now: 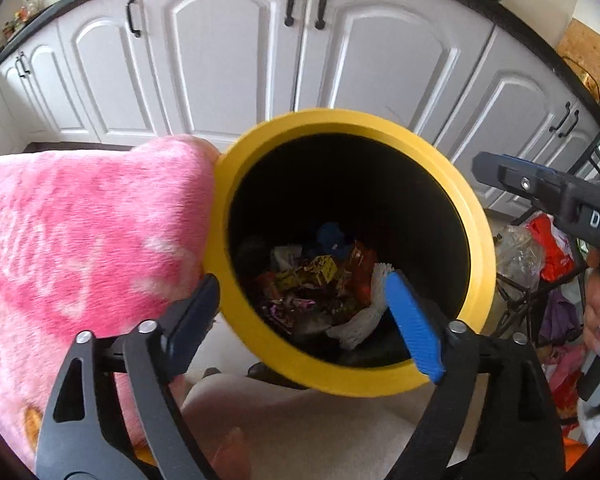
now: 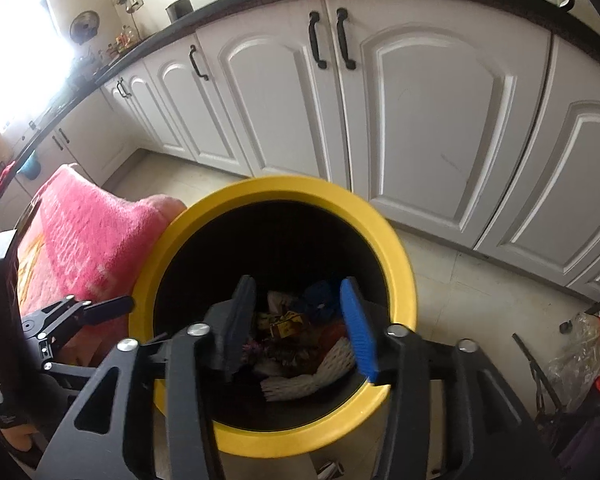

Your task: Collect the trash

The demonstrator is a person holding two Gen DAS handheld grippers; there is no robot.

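A fluffy pink blanket (image 1: 80,240) fills the left of the scene, its edge touching the rim of a round black bin with a broad yellow plastic rim (image 1: 476,240), which stands on the pale tiled floor (image 2: 452,276) in front of white panelled kitchen cupboards (image 1: 228,60). Above the bin's mouth hangs the left gripper (image 1: 300,312), its black and blue fingers (image 1: 414,320) spread wide with nothing between them; one sits just outside the near rim by the blanket, the other over the opening. To its right the right gripper (image 2: 300,328) points down into the same opening, fingers about half parted and likewise empty. Both loads appear to have gone in: crumpled sweet wrappers (image 1: 320,276) and a piece of white foam netting (image 2: 312,376) lie at the bottom, well below the rim. The drop looks done, so the sound course is to hold both sets of fingers parted until nothing clings to the pads, then lift each gripper straight up, clear of the yellow rim, since a knock could tip the bin. At far right a heap of clear and orange plastic bags (image 1: 540,252) lies on the floor beside a dark wire rack, which may be the next trash to fetch.
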